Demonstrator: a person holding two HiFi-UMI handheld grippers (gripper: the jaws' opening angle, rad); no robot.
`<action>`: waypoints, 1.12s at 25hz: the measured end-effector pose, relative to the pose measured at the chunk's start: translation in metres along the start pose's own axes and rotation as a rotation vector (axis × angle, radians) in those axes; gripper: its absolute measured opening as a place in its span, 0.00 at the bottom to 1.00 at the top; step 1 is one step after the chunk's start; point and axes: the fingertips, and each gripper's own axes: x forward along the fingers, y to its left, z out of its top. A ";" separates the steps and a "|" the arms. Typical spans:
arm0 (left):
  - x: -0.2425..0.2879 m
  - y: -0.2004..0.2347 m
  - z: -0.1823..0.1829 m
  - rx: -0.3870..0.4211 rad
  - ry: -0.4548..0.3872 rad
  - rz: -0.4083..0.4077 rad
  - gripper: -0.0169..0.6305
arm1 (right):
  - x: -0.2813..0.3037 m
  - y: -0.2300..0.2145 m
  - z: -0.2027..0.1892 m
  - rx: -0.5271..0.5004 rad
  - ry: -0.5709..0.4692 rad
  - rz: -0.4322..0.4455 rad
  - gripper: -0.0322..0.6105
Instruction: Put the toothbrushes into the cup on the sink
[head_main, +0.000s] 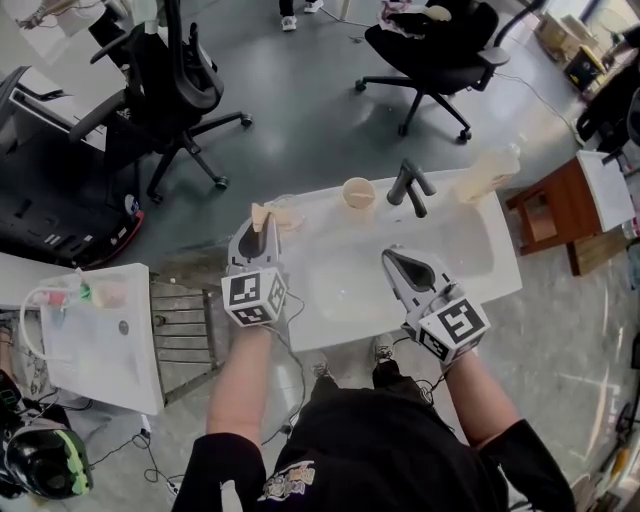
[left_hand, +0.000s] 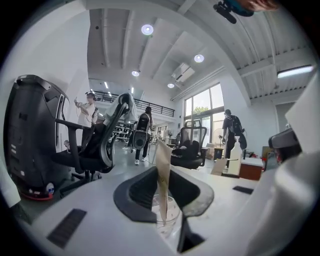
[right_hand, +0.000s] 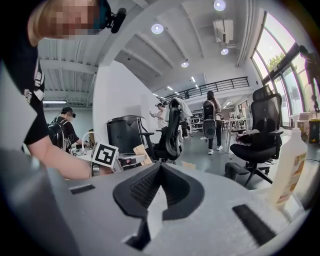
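Item 1. Left gripper (head_main: 262, 232): grey moulded shell with dark ribbed pads. The jaws are partly closed and clamp a toothbrush (left_hand: 162, 170), a thin, flat, tan strip held upright between them.

Item 2. Clear cup (left_hand: 167, 212): round with transparent walls, standing at the sink's rear left corner directly under the left jaws. The toothbrush's lower end drops inside its rim.

Item 3. Right gripper (head_main: 405, 262): same build. The jaws are pressed fully together with nothing between them, and it hangs over the basin, well apart from the left gripper.

Item 4. Sink (head_main: 470, 250): white, glossy and rectangular with rounded edges. The shallow basin is bare and gives free room in the middle.

Item 5. Back ledge, left to right: a tan cup (head_main: 358, 192) with an open top, a dark angular faucet (head_main: 408, 185), and a pale bottle (head_main: 487, 175) near the right corner.

Item 6. Surroundings: black office chairs (head_main: 160, 80) on the grey floor beyond the far edge, and a wooden side table (head_main: 550, 215) just beside the sink's right end.
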 end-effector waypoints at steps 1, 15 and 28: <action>0.003 0.002 -0.006 -0.008 0.013 0.005 0.12 | -0.001 -0.002 -0.002 0.002 0.005 -0.003 0.06; 0.016 0.007 -0.051 -0.012 0.155 0.040 0.22 | -0.004 -0.013 -0.012 0.035 0.014 -0.025 0.06; -0.021 0.006 -0.041 -0.024 0.133 0.045 0.30 | 0.006 0.006 -0.002 0.033 -0.021 0.018 0.06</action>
